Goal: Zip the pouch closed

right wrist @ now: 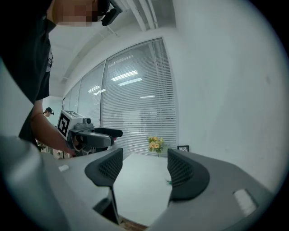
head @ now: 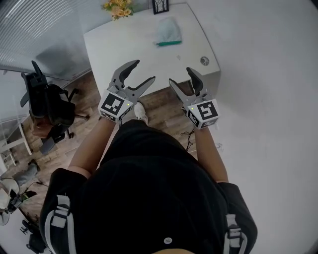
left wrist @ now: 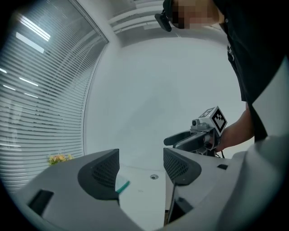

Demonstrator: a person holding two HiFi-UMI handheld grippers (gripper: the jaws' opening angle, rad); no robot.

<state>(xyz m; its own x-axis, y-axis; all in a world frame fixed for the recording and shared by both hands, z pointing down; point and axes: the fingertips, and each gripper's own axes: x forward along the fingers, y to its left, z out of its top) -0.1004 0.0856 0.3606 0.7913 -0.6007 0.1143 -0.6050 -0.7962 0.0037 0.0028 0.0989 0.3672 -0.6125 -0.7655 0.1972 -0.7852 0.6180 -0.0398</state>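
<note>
A pale mint pouch (head: pixel 168 31) with a teal zipper strip lies on the far part of the white table (head: pixel 134 49). Both grippers hover over the near table edge, well short of the pouch. My left gripper (head: pixel 144 72) is open and holds nothing. My right gripper (head: pixel 181 75) is open too, also with nothing in it. In the left gripper view (left wrist: pixel 141 158) only the teal zipper end of the pouch (left wrist: pixel 123 185) peeks past the left jaw. In the right gripper view (right wrist: pixel 145 155) a sliver of the pouch (right wrist: pixel 168 182) shows beside the right jaw.
Yellow flowers (head: pixel 118 7) and a small picture frame (head: pixel 160 6) stand at the table's far edge. A round grommet (head: pixel 204 61) sits near its right side. A black office chair (head: pixel 47 104) stands on the wood floor to the left. A white wall rises on the right.
</note>
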